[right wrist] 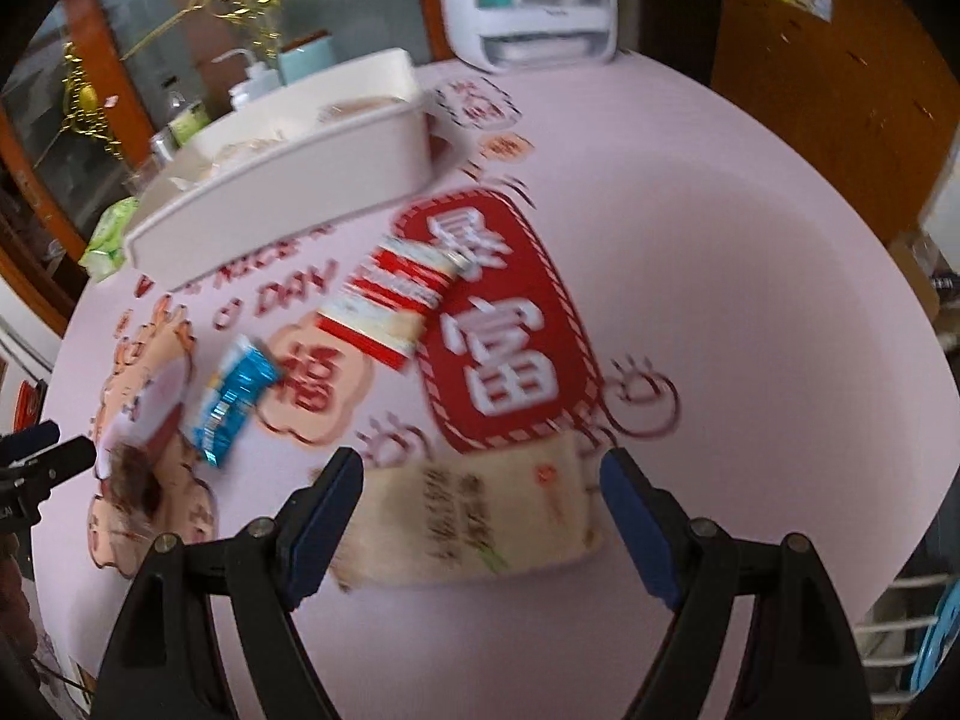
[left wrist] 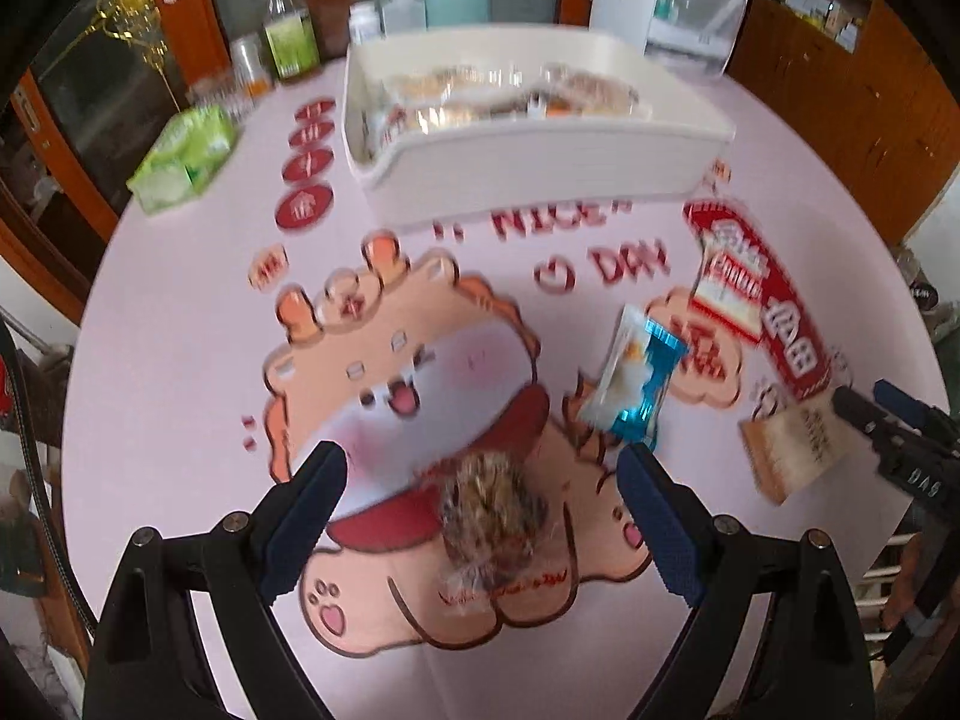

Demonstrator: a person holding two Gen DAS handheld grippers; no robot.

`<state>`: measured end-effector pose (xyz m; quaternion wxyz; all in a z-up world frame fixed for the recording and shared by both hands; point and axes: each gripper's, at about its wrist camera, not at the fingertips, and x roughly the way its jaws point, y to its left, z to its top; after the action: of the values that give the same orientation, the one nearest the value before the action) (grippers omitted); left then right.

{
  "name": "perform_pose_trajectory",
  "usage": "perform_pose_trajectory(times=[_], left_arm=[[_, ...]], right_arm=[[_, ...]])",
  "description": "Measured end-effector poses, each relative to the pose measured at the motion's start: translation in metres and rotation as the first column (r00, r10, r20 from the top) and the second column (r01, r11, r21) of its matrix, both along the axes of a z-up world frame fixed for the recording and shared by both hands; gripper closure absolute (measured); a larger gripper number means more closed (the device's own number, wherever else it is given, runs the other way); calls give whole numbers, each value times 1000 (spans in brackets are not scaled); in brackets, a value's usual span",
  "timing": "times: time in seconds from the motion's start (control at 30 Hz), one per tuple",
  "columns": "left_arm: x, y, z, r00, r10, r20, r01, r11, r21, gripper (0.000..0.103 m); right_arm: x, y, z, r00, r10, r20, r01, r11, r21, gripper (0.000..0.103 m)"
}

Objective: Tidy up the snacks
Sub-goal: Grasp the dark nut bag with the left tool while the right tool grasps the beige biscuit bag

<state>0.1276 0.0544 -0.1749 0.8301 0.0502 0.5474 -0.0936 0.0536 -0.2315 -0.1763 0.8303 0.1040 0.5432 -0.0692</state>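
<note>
My left gripper is open, its jaws on either side of a brown round snack in clear wrap on the pink table. A blue and white packet lies just beyond, a red and white packet farther right. My right gripper is open above a beige snack packet. The white tray holding several wrapped snacks stands at the back. The right wrist view also shows the blue packet, red and white packet, brown snack and tray.
A green tissue pack, bottles and jars stand at the table's back left. A white appliance stands at the back. The table edge curves round on the right. The tablecloth bears a cartoon print.
</note>
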Motion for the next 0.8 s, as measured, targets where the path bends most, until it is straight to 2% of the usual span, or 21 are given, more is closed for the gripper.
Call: perform_pose_trajectory(times=[0.3, 0.53, 0.63, 0.7, 0.73, 0.77, 0.8], left_arm=[[-1, -1, -42, 995, 8, -96, -5, 1000, 24, 12], [0, 2, -55, 990, 26, -140, -23, 999, 24, 12], [0, 4, -61, 987, 32, -156, -28, 999, 23, 24], [2, 6, -67, 981, 32, -192, -34, 999, -4, 39], [1, 7, -68, 981, 39, -192, -40, 999, -6, 39], [1, 7, -68, 982, 35, -184, -37, 999, -7, 46], [1, 6, -69, 982, 30, -184, -31, 1000, -1, 46]], right_arm=[[-8, -10, -15, 1000, 2, -27, -1, 998, 64, 21], [-7, 9, -4, 993, 120, 9, -120, 993, 2, 20], [-4, 17, -2, 984, 177, 23, -176, 984, -30, 20], [-2, 20, -1, 976, 215, 31, -213, 976, -47, 20], [-1, 22, -1, 970, 241, 34, -239, 970, -47, 20], [-1, 24, -1, 964, 265, 38, -263, 964, -47, 20], [-1, 26, 0, 956, 290, 40, -288, 956, -49, 20]])
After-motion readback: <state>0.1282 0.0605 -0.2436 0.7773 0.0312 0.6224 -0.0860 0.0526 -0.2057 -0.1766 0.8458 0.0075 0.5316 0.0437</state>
